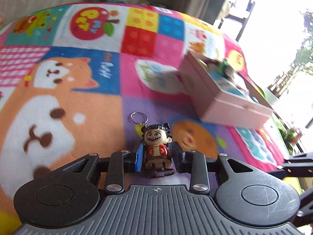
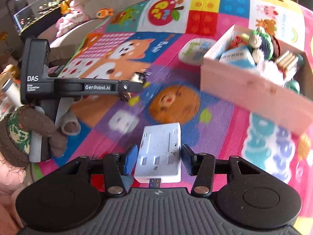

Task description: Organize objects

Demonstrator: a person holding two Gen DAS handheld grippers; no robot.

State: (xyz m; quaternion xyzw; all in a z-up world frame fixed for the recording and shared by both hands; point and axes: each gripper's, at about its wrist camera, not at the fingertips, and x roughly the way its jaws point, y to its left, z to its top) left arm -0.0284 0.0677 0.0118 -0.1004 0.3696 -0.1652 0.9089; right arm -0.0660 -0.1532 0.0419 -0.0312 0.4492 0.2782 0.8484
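My left gripper (image 1: pixel 157 153) is shut on a small grinning figurine keychain (image 1: pixel 156 139), its blue pads against the body and its key ring (image 1: pixel 138 117) sticking out ahead. It hangs above the colourful play mat (image 1: pixel 78 98). The right wrist view shows the same left gripper (image 2: pixel 135 87) from the side, blurred, left of centre. My right gripper (image 2: pixel 159 153) is shut on a white USB device (image 2: pixel 162 137) whose blue plug points back at the camera. A pink open box (image 2: pixel 244 86) holding several toys and small cartons sits to the right, also seen as the pink box (image 1: pixel 225 105).
The patchwork mat (image 2: pixel 176 58) covers the whole surface. A hand in a brown knitted glove (image 2: pixel 17 135) holds the left gripper's handle. A beige sofa with plush toys (image 2: pixel 101 11) lies beyond the mat. A bright window (image 1: pixel 283 39) is at the right.
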